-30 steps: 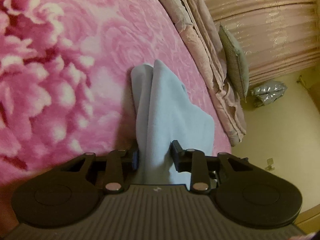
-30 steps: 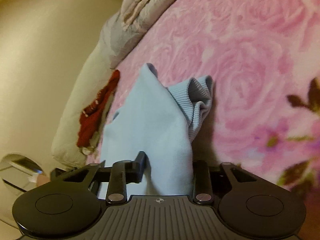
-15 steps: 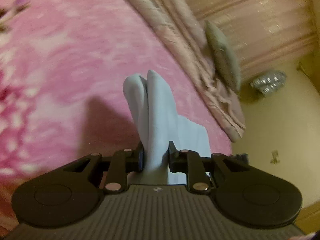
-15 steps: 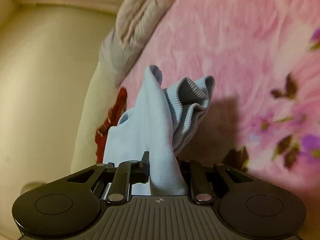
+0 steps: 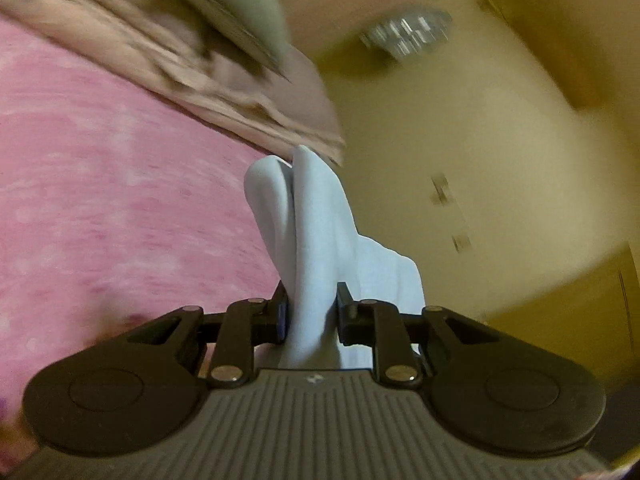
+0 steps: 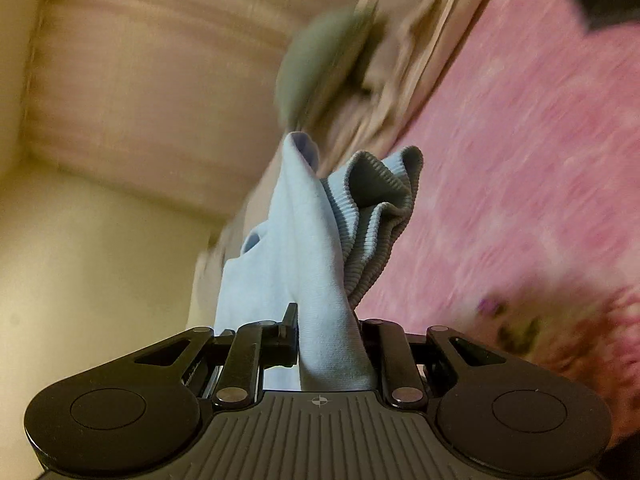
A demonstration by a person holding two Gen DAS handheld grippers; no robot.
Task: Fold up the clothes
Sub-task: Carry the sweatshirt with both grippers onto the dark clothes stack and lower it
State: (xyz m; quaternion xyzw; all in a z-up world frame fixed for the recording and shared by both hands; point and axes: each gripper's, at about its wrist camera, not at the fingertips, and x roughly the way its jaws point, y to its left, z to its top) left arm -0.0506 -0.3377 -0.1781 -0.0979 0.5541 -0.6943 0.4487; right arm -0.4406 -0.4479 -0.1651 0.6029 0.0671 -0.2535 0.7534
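left claw (image 5: 311, 312), right claw (image 6: 329, 342) pinching blue garment (image 5: 316, 232), surroundings blurred

Left wrist view: the left gripper (image 5: 311, 312) sits at 6 o'clock. The garment (image 5: 316, 240) rises from between its fingers (image 5: 282, 316) toward 12 o'clock, ending at frame centre. The bed (image 5: 120, 208) fills the 9 o'clock side, behind and below the garment. The folded bedding (image 5: 224, 80) lies along the bed's far edge, from 10 to 12 o'clock, with a cushion (image 5: 240, 12) on it. The floor (image 5: 460, 152) occupies the 3 o'clock side.

Right wrist view: the right gripper (image 6: 332, 344) sits at 6 o'clock, with the garment's ribbed hem (image 6: 380, 208) at centre. The bed lies at 3 o'clock, the bedding at 1 o'clock, the curtain (image 6: 152, 72) at 10 o'clock.
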